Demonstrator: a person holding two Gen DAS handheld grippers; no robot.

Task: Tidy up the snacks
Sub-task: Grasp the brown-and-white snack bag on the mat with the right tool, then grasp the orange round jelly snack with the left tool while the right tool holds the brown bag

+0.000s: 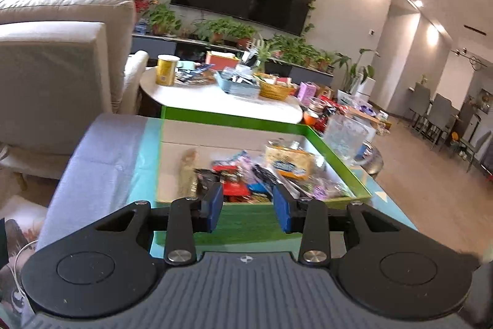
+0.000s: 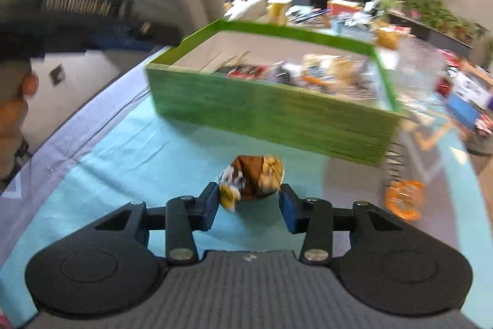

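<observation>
Snacks lie partly sorted: a brown-and-gold wrapped snack (image 2: 252, 179) rests on the teal tablecloth (image 2: 129, 162) between the blue pads of the right gripper (image 2: 250, 202), whose jaws stand around it; blur hides whether the pads press it. An orange packet (image 2: 403, 199) lies to its right on the cloth. Beyond stands the green box (image 2: 265, 116), holding a heap of mixed snack packets (image 1: 265, 171). The left gripper (image 1: 248, 205) hovers at the box's near wall, jaws half spread and empty. Farther off, a white table (image 1: 197, 97) carries baskets and a yellow can (image 1: 166, 70).
</observation>
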